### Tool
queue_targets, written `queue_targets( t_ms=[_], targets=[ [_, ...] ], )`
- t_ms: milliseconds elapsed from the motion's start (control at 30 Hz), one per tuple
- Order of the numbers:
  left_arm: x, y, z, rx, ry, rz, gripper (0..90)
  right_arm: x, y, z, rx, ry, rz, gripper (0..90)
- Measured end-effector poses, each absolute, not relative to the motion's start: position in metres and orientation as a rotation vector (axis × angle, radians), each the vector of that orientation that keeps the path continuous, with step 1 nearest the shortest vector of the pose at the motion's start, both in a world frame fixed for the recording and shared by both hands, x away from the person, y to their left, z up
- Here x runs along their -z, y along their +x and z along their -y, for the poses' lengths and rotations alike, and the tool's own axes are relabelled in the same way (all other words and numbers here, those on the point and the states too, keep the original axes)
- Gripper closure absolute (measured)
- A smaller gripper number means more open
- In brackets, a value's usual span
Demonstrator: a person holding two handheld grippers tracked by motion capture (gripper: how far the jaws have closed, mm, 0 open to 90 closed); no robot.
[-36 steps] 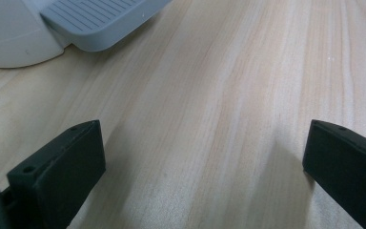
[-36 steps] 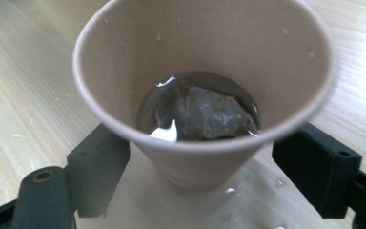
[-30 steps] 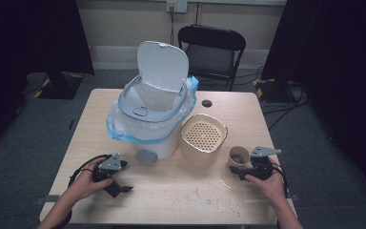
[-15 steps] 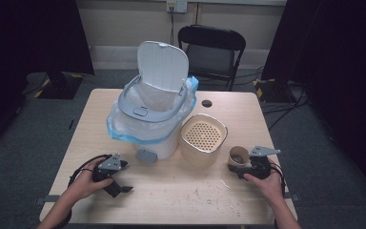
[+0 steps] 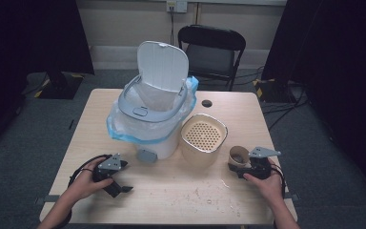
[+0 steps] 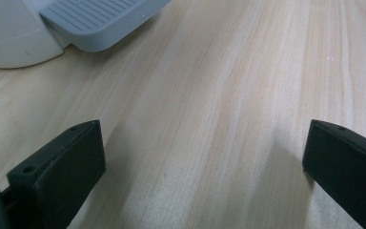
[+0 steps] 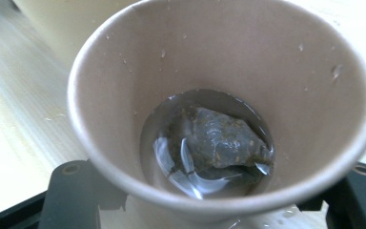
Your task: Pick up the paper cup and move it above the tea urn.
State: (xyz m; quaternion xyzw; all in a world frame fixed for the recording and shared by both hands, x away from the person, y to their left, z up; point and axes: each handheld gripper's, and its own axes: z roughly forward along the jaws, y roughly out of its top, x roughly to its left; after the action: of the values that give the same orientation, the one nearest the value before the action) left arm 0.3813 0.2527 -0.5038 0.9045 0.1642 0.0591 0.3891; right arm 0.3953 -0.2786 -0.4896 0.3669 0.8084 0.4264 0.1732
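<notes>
The paper cup (image 7: 219,95) stood upright on the table (image 5: 171,191), near its right front part, just right of the strainer basket (image 5: 204,136). In the right gripper view a dark wet lump, seemingly a used tea bag (image 7: 214,140), lay in a little liquid at the cup's bottom, and drops clung to the inner wall. The right gripper (image 5: 240,168) sat at the cup with one jaw on each side of its lower part; its jaws had just been closing with the cup between them, though whether the pads already pressed on the wall could not be told. The person's right hand (image 5: 262,183) held that gripper low over the table.

Crumbs and small wet spots (image 5: 209,195) lay scattered on the wood in front of the cup. Behind the basket stood a white bin (image 5: 147,129) with its lid raised and a clear bag lining it, and its grey pedal (image 6: 95,21) reached out over the table.

Well apart, at the left front, the left gripper (image 5: 116,187) lay low on the table in the left hand (image 5: 88,183), its jaws spread wide with only bare wood between them.
</notes>
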Motion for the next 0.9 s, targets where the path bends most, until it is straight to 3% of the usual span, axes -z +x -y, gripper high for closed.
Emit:
queue_targets(
  t_ms=[900],
  targets=[
    [0.504, 0.381, -0.253, -0.151, 2.301, -0.417, 0.0, 0.465, 0.422, 0.282, -1.049, 1.017, -2.268, 31.9]
  ],
)
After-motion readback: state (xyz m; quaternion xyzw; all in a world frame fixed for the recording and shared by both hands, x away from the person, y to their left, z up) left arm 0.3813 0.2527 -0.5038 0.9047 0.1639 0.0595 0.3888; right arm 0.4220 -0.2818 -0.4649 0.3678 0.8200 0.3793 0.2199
